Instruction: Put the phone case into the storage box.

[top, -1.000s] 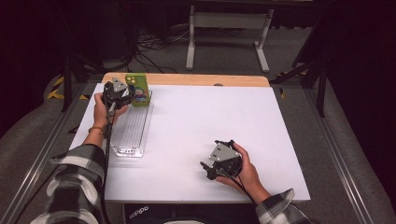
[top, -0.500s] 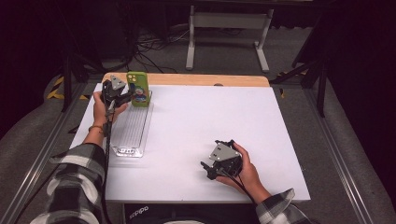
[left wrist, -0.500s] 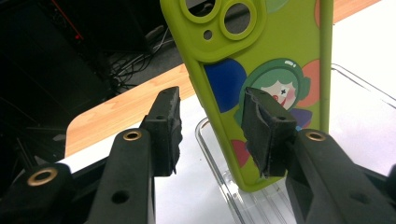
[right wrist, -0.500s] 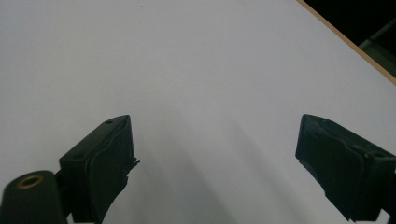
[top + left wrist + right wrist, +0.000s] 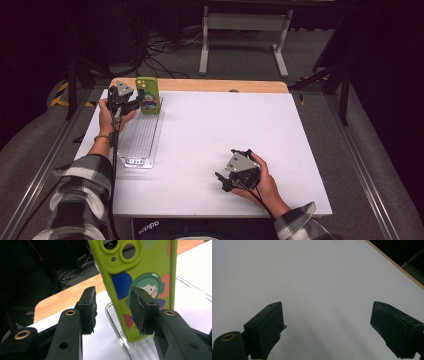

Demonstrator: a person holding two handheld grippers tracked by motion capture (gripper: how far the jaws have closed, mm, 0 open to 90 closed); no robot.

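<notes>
Your phone case (image 5: 148, 95) stands upright in the far end of the slotted rack (image 5: 141, 140), at the worktop's (image 5: 220, 125) far left. Your left hand-held gripper (image 5: 131, 103) sits just left of it; your right hand-held gripper (image 5: 223, 181) rests near the front edge, well apart.

in the left gripper view, the green phone case (image 5: 135, 277) is cut off by the top edge, so its upper end is out of sight. one black jaw of the left gripper (image 5: 113, 311) covers part of the cartoon figure printed on the case. whether that jaw touches the case cannot be told. the clear slotted rack (image 5: 140, 350) under the case is cut by the bottom edge. in the high view, the print on the case is too small to make out.
</notes>
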